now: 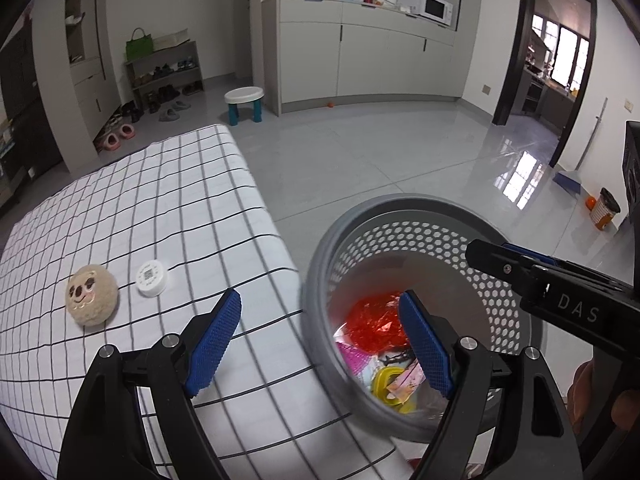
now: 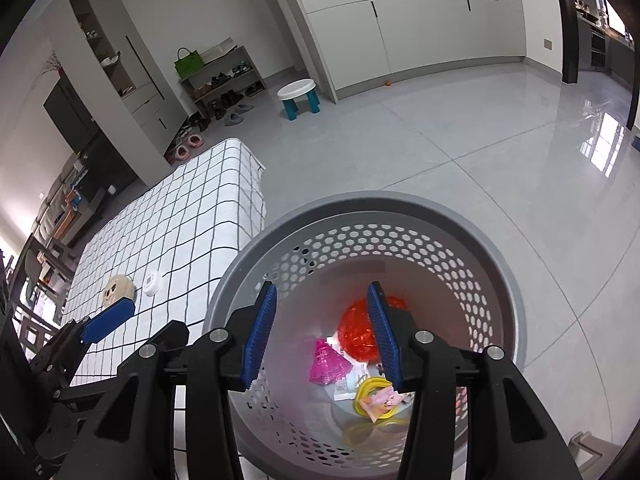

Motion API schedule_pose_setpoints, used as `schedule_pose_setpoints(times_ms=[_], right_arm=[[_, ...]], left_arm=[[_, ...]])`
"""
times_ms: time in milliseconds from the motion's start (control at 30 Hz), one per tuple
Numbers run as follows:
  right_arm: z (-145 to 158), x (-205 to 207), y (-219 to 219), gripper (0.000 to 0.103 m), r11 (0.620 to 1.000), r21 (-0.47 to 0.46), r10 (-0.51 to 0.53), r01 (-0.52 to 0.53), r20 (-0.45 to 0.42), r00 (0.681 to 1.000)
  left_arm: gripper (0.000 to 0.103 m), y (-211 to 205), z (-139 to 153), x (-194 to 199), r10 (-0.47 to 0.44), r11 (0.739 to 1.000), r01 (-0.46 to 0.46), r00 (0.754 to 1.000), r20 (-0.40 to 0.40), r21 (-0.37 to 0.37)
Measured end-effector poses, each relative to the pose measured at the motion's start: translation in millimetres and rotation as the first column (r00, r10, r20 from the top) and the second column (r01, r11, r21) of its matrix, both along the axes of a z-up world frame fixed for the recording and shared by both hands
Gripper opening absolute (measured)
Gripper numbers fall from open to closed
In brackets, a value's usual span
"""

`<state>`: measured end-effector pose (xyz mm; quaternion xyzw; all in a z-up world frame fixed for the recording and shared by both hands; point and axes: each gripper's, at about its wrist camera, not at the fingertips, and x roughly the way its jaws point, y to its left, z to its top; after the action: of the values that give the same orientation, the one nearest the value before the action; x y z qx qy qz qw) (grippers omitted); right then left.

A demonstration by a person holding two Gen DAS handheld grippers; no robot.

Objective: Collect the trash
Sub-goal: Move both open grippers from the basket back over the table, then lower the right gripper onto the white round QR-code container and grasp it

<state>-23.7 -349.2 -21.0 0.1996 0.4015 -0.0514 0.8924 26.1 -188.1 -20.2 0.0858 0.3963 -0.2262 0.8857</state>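
A grey perforated waste basket (image 1: 400, 200) (image 2: 360, 200) stands on the floor against the checked table (image 1: 160, 184) (image 2: 192, 208). Inside lie a red crinkled wrapper (image 1: 372, 320) (image 2: 358, 336), a pink piece (image 2: 328, 364), a yellow ring (image 2: 370, 390) and paper scraps. My left gripper (image 1: 320, 300) is open and empty, straddling the table edge and the basket rim. My right gripper (image 2: 323, 290) hangs open over the basket mouth with nothing between its fingers. On the cloth rest a round plush face (image 1: 92, 300) (image 2: 118, 290) and a white round puck (image 1: 151, 278) (image 2: 153, 282).
A small white stool with teal legs (image 1: 244, 104) stands on the tiled floor beyond the table. A shoe rack (image 1: 166, 76) and grey cabinets (image 1: 360, 56) line the far wall. A small bin (image 1: 606, 208) sits by a dark doorway (image 1: 552, 64) at the right.
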Motion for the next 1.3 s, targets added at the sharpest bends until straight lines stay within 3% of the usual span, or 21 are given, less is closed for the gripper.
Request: schedule_pose_setpoints(times_ms=[767, 1300], right_arm=[[7, 41, 69, 0.047, 0.993, 0.021, 0.115, -0.115, 0.03, 0.993], [5, 63, 106, 0.048, 0.987, 0.028, 0.156, -0.157, 0.034, 0.987]], left_arm=[[0.08, 88, 18, 12, 0.172, 0.985, -0.172, 0.985, 0.019, 0.014], [0.08, 143, 13, 29, 0.275, 0.96, -0.276, 0.961, 0.026, 0.04]])
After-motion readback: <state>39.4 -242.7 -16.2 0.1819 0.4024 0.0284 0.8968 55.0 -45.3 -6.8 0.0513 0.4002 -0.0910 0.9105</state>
